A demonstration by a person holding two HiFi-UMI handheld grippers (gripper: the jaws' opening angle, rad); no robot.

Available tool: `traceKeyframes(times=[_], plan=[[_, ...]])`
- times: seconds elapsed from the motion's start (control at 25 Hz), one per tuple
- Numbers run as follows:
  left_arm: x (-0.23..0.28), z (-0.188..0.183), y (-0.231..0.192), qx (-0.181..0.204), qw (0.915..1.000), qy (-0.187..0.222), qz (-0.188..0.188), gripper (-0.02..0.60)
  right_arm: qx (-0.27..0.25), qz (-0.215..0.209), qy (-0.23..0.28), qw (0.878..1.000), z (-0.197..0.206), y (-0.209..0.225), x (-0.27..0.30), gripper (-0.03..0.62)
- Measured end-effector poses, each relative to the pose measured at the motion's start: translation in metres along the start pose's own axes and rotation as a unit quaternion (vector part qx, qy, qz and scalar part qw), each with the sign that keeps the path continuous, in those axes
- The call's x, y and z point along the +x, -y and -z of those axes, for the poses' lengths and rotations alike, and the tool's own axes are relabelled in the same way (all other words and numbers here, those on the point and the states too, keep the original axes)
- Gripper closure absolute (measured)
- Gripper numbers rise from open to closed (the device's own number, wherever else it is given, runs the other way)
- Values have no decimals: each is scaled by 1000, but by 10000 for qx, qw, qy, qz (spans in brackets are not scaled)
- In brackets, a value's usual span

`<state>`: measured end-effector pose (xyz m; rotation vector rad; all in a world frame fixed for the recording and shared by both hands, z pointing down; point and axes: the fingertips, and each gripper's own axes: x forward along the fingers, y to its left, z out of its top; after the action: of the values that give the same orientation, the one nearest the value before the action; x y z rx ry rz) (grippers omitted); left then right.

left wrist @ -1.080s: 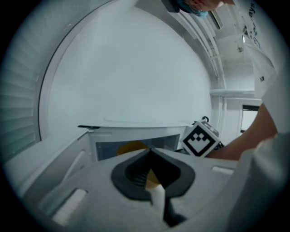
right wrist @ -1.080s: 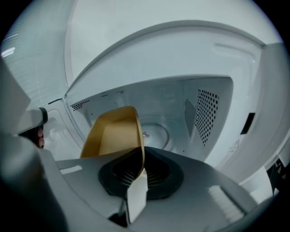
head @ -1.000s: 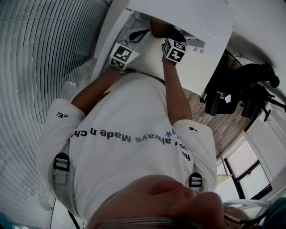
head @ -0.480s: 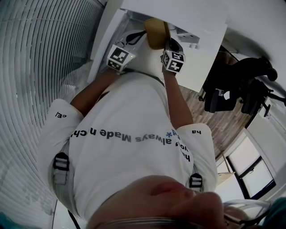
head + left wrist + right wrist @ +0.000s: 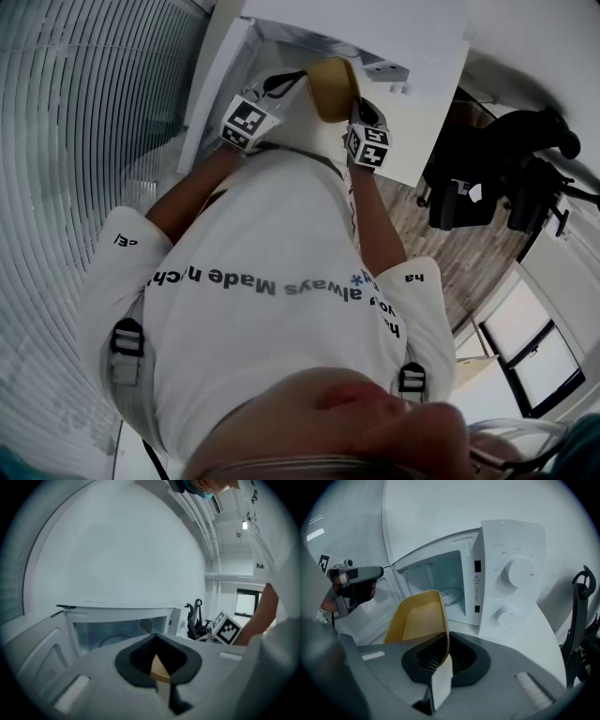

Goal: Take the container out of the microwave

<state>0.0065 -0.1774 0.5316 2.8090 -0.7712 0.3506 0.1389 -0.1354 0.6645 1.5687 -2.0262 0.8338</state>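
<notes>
Container (image 5: 419,618) now sits farther out of the microwave (image 5: 506,573) than before, in front of its open cavity. Right gripper (image 5: 442,660) clamps 1 yellow wall, plain in its own view only. Left gripper (image 5: 161,681) jaws together, yellow sliver beyond tips; head view shows neither grip.

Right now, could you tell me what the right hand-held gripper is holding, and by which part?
The yellow container, pinched by its side wall at the rim.
</notes>
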Motion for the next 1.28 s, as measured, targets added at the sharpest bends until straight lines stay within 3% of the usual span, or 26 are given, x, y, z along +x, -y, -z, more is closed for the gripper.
traceKeyframes(times=[0.6,1.28], plan=[[18,11,30,91,9989,-107,448,578,129,177,-279,9994,54,45,-21,580],[25,28,33,46,9981,-370,488,578,306,307,-536,9976,103,87,-16,580]])
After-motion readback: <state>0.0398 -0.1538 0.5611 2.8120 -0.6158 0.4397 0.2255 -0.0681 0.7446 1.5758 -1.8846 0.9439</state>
